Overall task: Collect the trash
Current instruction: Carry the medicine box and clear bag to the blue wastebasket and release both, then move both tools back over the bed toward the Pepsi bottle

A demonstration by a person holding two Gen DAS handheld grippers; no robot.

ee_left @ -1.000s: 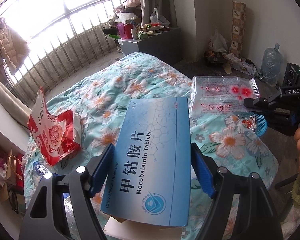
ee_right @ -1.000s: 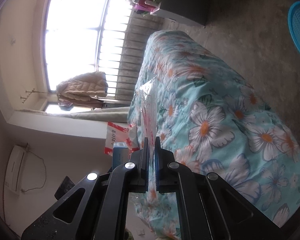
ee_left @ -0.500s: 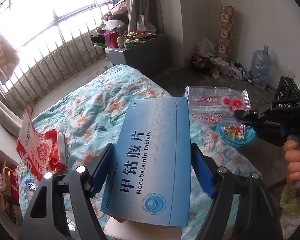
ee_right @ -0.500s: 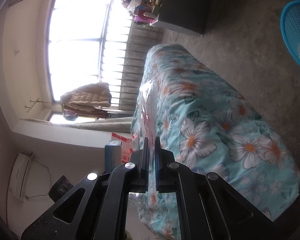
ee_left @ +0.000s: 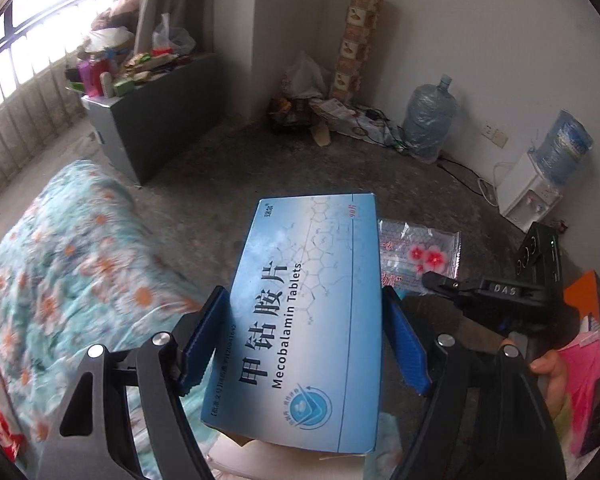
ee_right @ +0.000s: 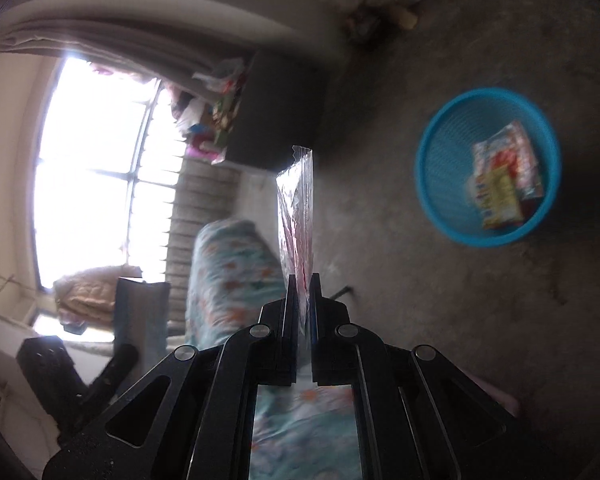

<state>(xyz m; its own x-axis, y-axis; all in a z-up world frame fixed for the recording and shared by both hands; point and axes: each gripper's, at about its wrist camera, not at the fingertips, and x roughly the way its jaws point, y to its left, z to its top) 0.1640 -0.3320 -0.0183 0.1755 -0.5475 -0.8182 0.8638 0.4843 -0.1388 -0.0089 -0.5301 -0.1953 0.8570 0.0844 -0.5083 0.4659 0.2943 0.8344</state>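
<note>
A blue mesh wastebasket [ee_right: 488,166] sits ahead-right of the right claw [ee_right: 301,280], which pinches a clear plastic wrapper [ee_right: 296,216] edge-on, ready to drop. The left claw [ee_left: 306,344] clamps a Mecobalamin tablet box [ee_left: 300,312] between its blue pads, likewise bound there.

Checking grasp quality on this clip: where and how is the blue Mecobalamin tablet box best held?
Across its two long edges, near the end closest to the camera, as the left gripper does now. The tablet box is flat and rigid, with parallel long sides fitting the blue pads; come in lengthwise from its short end.
</note>
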